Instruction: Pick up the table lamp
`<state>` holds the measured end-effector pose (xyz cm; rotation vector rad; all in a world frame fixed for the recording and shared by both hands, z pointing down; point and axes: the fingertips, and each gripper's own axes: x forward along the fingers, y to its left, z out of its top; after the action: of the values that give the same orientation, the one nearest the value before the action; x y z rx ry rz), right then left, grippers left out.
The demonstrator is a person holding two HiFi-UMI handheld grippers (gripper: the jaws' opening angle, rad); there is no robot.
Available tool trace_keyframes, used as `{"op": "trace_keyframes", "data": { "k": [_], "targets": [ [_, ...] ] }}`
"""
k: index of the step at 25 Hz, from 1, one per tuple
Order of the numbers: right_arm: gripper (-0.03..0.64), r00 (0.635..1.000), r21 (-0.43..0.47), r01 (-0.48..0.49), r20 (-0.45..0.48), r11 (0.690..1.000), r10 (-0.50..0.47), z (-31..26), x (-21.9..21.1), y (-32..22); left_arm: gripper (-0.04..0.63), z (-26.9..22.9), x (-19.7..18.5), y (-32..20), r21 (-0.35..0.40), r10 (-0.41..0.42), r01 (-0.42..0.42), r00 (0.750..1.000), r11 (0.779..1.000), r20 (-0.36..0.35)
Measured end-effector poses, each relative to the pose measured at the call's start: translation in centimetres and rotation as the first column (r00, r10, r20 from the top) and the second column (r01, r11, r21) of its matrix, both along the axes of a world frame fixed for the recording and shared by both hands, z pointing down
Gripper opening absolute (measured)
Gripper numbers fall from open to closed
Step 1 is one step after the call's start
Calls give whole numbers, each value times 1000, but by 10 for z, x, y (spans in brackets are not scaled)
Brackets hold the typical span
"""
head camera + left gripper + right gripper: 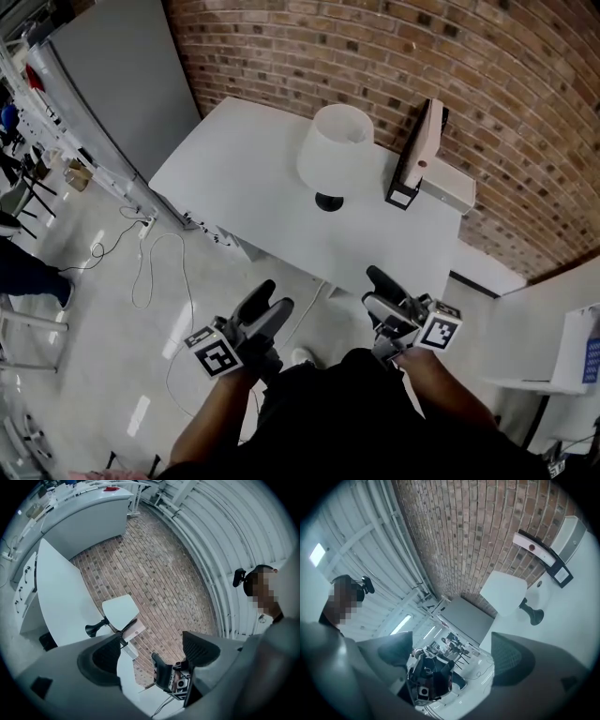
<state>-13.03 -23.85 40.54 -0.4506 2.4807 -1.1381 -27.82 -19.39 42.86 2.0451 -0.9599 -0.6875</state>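
The table lamp [335, 150] has a white shade and a black foot [329, 201]. It stands upright near the back of the white table [244, 178], by the brick wall. Both grippers hang short of the table's near edge, over the floor, well apart from the lamp. My left gripper [267, 309] is open and holds nothing, and so is my right gripper [380, 291]. The left gripper view shows the lamp [119, 613] far ahead, past that gripper's spread jaws [152, 651]. In the right gripper view the lamp [504, 592] is far ahead, beyond the open gripper [452, 653].
An upright flat box [417, 155] and a white unit [448, 186] stand right of the lamp against the brick wall. A grey partition [117, 84] stands left of the table. Cables [150, 262] trail on the glossy floor. A white side table [553, 375] stands at the right.
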Motion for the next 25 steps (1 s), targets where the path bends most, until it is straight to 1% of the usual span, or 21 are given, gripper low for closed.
{"op": "trace_keyframes", "data": {
  "k": [4, 9, 12, 15, 18, 22, 25],
  "targets": [
    [515, 1000, 3, -18, 1, 1000, 18, 1, -3, -11, 414, 5, 1, -10, -5, 33, -33, 999, 999, -11],
    [514, 999, 7, -30, 18, 1000, 30, -4, -3, -25, 414, 6, 2, -28, -16, 40, -40, 999, 999, -11],
    [514, 999, -7, -47, 14, 999, 47, 2, 5, -41, 414, 3, 4, -39, -12, 40, -40, 999, 999, 0],
    [514, 998, 5, -49, 25, 999, 49, 1, 10, -60, 414, 3, 4, -57, -18, 29, -29, 1000, 999, 6],
    [517, 999, 19, -38, 33, 999, 38, -4, 15, -79, 414, -1, 6, -79, -25, 14, -14, 1000, 1000, -13],
    [517, 998, 25, -31, 50, 999, 30, -9, 23, -110, 414, -25, 16, -112, 23, -9, 9, 1000, 1000, -24],
    [517, 998, 11, -15, 54, 1000, 14, -6, 30, -133, 414, -26, 22, -132, 21, -17, 17, 1000, 1000, -14]
  ]
}}
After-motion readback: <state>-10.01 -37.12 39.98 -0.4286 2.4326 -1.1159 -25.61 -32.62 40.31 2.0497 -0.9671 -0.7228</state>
